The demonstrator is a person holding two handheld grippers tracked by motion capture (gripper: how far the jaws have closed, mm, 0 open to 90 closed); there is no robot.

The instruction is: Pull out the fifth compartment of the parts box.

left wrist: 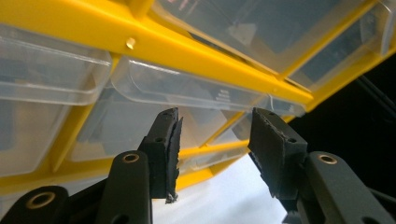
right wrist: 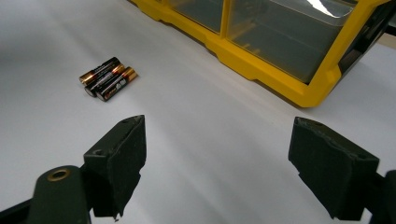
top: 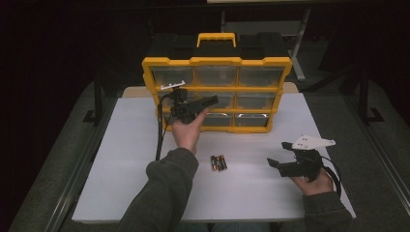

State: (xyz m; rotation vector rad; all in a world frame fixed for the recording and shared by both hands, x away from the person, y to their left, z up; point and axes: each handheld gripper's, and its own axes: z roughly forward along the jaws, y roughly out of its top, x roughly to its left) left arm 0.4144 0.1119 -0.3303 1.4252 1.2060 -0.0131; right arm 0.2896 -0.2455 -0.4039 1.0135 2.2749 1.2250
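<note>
No brand or writing reads clearly: the clear drawers carry only faint moulded ridges, and the print on the batteries is too small for me to make out. My left gripper is raised in front of the yellow organizer, its jaws parted with nothing between them, a clear drawer just beyond their tips. My right gripper is released wide over the white table; three batteries lie together ahead and left of its jaws, well apart.

Three batteries on table; one yellow organizer, nine clear drawers; two grippers.
</note>
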